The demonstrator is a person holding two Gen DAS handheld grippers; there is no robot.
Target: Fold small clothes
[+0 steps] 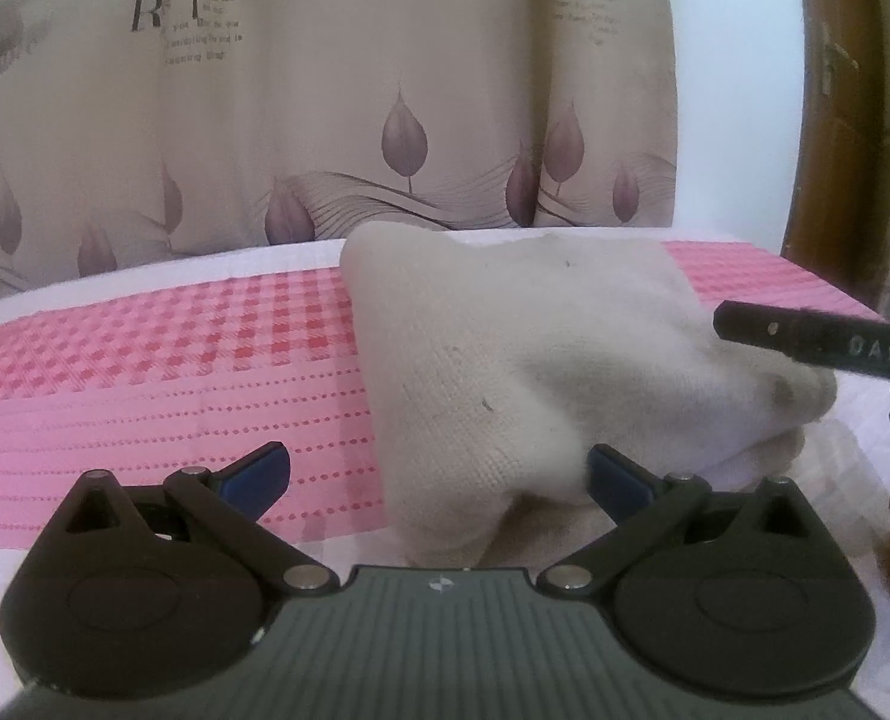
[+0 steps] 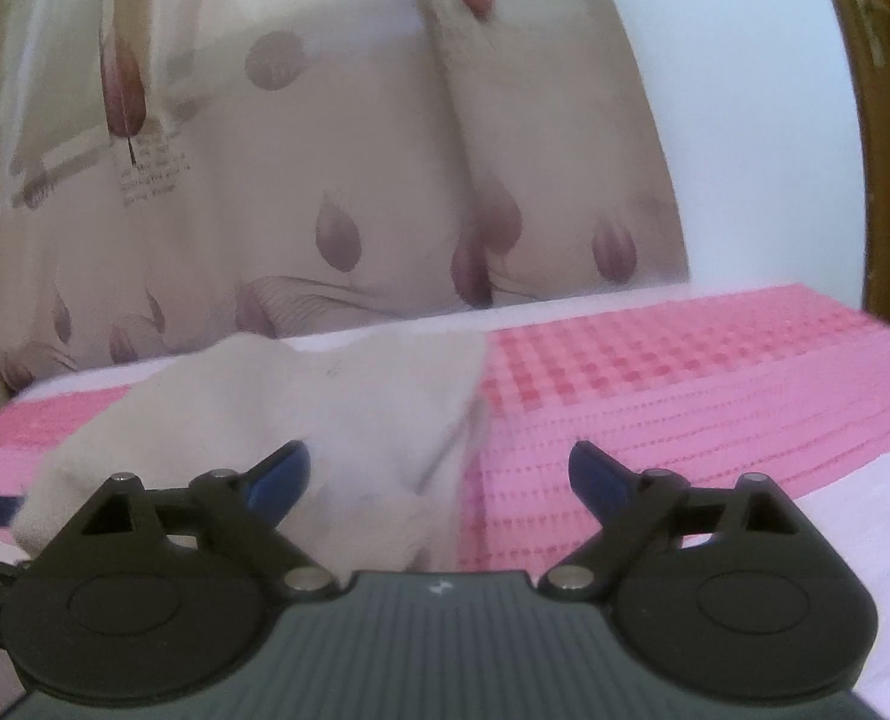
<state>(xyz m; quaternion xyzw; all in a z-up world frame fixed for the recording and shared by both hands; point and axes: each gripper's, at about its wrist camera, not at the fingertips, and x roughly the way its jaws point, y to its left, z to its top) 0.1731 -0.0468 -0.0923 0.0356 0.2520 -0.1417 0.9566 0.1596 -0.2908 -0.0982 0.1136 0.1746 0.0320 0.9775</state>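
Observation:
A cream-white small garment (image 1: 505, 360) lies folded in layers on a pink checked cloth (image 1: 175, 360). My left gripper (image 1: 439, 474) is open, its blue fingertips (image 1: 259, 474) spread either side of the garment's near edge, nothing held. The right gripper's black body (image 1: 817, 342) pokes in from the right over the garment. In the right wrist view the garment (image 2: 301, 414) lies left of centre on the pink cloth (image 2: 655, 384). My right gripper (image 2: 439, 474) is open, its left fingertip (image 2: 277, 480) against the garment's near edge.
A beige curtain with purple leaf prints (image 1: 325, 120) hangs right behind the surface. A white wall (image 1: 739, 90) and a brown wooden frame (image 1: 835, 150) stand at the right. White sheet (image 2: 865, 492) borders the pink cloth.

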